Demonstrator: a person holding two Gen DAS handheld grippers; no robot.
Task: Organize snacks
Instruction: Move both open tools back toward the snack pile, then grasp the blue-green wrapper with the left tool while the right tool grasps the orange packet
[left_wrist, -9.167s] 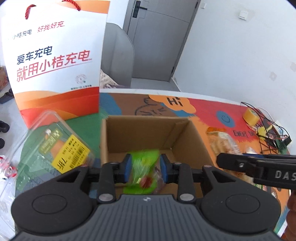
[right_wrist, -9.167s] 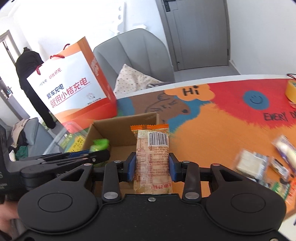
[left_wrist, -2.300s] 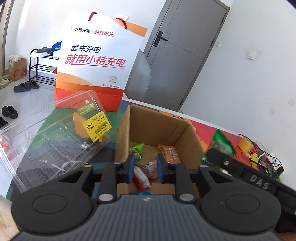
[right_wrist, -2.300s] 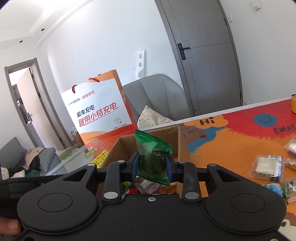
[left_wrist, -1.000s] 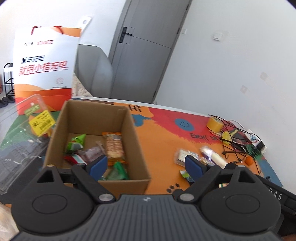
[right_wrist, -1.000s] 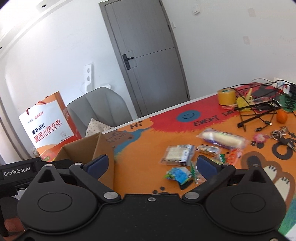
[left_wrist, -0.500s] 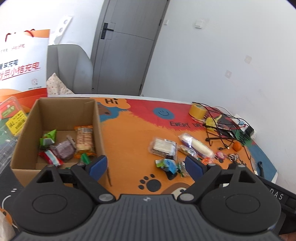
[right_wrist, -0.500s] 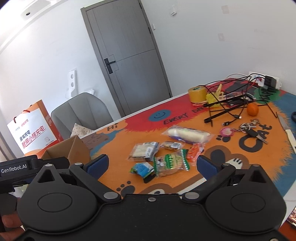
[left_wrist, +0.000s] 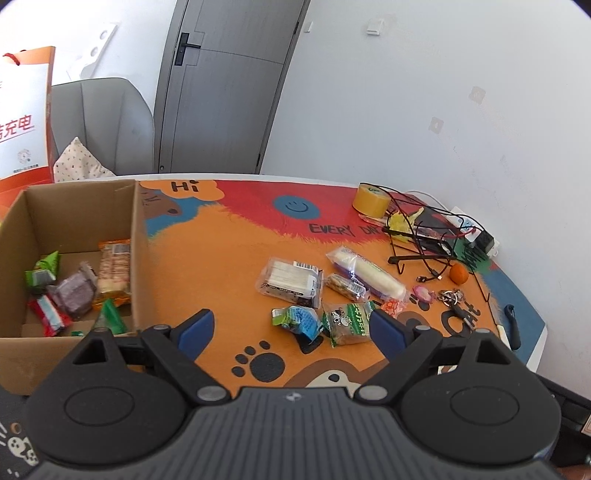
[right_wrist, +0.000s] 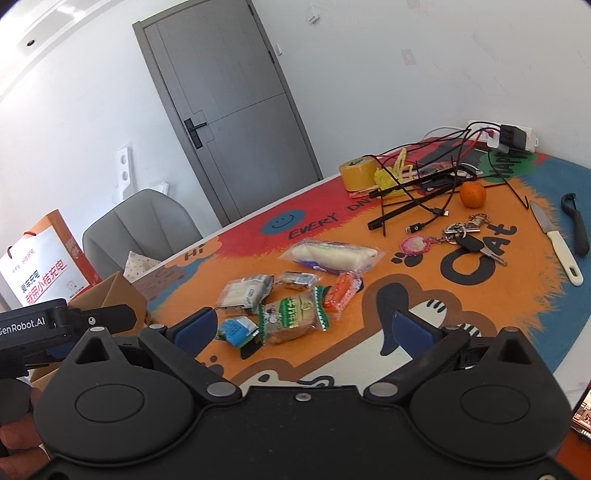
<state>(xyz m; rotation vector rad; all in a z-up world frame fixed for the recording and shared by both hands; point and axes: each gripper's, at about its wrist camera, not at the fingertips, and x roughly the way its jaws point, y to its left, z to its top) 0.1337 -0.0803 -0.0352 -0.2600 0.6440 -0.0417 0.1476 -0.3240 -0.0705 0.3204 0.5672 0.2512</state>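
Observation:
A cardboard box (left_wrist: 140, 236) at the left holds several snack packets, among them an orange biscuit pack (left_wrist: 113, 273). Loose snacks lie in a cluster on the mat: a clear cracker pack (left_wrist: 291, 282), a long white roll (left_wrist: 365, 273), a blue-green packet (left_wrist: 297, 320) and a green-banded bread packet (left_wrist: 349, 323). My left gripper (left_wrist: 291, 332) hangs open and empty just short of that cluster. My right gripper (right_wrist: 303, 326) is also open and empty, with the bread packet (right_wrist: 291, 315) and blue packet (right_wrist: 236, 330) in front of its jaws. The left gripper's body (right_wrist: 55, 325) shows at the left of the right wrist view.
On the colourful mat (left_wrist: 229, 240) to the right lie a tape roll (left_wrist: 371, 201), tangled cables (right_wrist: 424, 188), a small orange (right_wrist: 472, 194), keys (right_wrist: 467, 238), a knife (right_wrist: 557, 243) and a peeler (right_wrist: 576, 225). An orange paper bag (left_wrist: 26, 118) and grey chair (left_wrist: 99, 122) stand behind the box.
Both grippers have swung right, away from the box and toward the loose snack cluster, and dropped a little. The snacks now look larger and nearer. Both stay open and empty.

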